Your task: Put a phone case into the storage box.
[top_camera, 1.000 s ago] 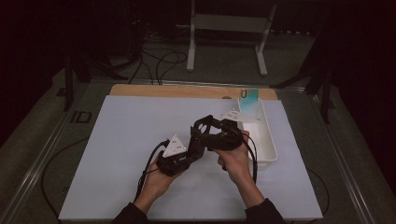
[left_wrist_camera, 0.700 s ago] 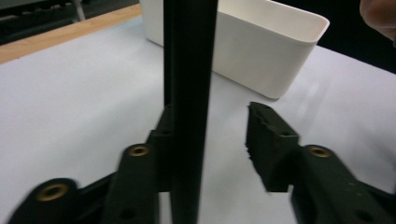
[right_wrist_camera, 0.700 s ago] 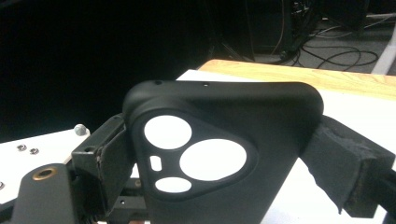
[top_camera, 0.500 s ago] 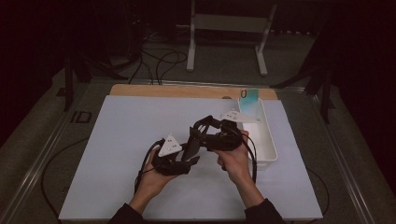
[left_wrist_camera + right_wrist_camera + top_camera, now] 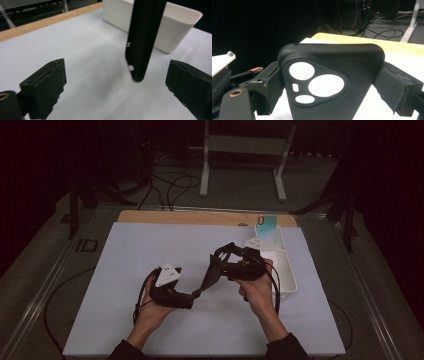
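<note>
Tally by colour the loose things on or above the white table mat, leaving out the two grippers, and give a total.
Black: 1, phone case
White: 1, tray
Teal: 1, upright phone-shaped thing at the tray's far end
Total: 3

A lab or recording studio, by its look — a dim room with black surroundings, where a white sheet [image 5: 150,270] covers a wooden table [image 5: 200,217] edged by metal rails [image 5: 45,290]. Beyond the table's far edge, loose cables [image 5: 170,187] trail across a grey floor [image 5: 240,185] around a white metal stand [image 5: 245,150] — rig gear, not furniture.
</note>
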